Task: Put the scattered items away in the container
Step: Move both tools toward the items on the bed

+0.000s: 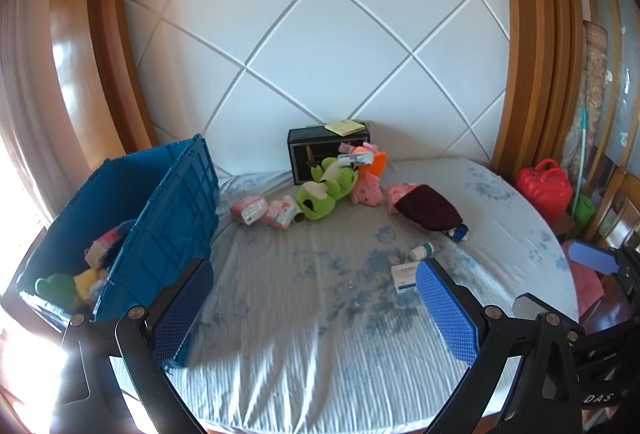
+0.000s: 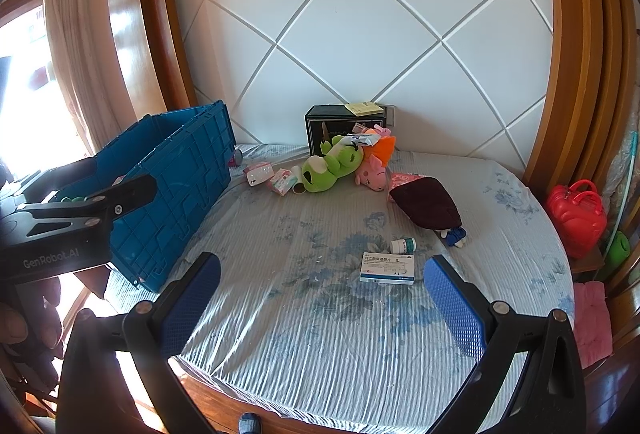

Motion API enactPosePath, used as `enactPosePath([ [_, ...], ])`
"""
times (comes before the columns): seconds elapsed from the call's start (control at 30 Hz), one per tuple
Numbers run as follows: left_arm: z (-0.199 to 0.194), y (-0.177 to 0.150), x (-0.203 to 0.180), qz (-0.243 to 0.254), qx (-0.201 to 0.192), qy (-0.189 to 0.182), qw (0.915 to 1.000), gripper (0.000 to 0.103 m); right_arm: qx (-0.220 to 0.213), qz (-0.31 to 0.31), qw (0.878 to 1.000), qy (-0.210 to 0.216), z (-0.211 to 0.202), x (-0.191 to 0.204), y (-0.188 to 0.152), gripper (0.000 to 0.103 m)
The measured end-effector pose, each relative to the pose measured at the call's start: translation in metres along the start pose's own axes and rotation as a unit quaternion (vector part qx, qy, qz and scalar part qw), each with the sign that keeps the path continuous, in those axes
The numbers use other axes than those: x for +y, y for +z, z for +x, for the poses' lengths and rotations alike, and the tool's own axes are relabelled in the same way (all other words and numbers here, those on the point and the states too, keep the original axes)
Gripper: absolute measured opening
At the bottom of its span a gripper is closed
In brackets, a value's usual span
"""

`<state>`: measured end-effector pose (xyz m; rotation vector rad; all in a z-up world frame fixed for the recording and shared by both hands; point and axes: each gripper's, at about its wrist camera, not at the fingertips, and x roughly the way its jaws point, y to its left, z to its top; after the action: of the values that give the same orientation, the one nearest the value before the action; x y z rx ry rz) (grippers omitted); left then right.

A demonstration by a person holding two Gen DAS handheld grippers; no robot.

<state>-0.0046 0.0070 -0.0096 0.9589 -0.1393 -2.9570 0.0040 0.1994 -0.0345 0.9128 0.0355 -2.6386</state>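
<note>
Bare sheet (image 2: 304,314) before medicine box (image 2: 387,268)

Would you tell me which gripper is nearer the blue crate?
Left. The left gripper hovers right beside the blue crate; the right gripper hangs farther off, over open bedsheet.

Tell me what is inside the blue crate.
The blue crate holds a green toy, a yellow toy and a pink-white packet. Its near wall hides anything deeper.

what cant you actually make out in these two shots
- Blue crate contents: right wrist view, its near wall hides nearly all; left wrist view shows only the top layer.
- Medicine box: left wrist view, part hidden by the left tool's finger.
- Small blue toy: mostly under the dark cloth.
- Black box front: covered by plush toys.
</note>
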Motion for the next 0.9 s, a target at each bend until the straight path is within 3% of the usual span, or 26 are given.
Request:
enactPosePath([
  [0.47,0.023,0.000,0.004,-0.002,0.020,-0.013,0.9997,0.103,0.011,0.008,1.000,-0.004,0.024,-0.004,-0.006,0.103],
  [0.9,0.119,0.011,0.027,0.001,0.039,-0.061,0.9974,0.103,0.053,0.002,0.998,-0.036,0.107,-0.011,0.009,0.103],
])
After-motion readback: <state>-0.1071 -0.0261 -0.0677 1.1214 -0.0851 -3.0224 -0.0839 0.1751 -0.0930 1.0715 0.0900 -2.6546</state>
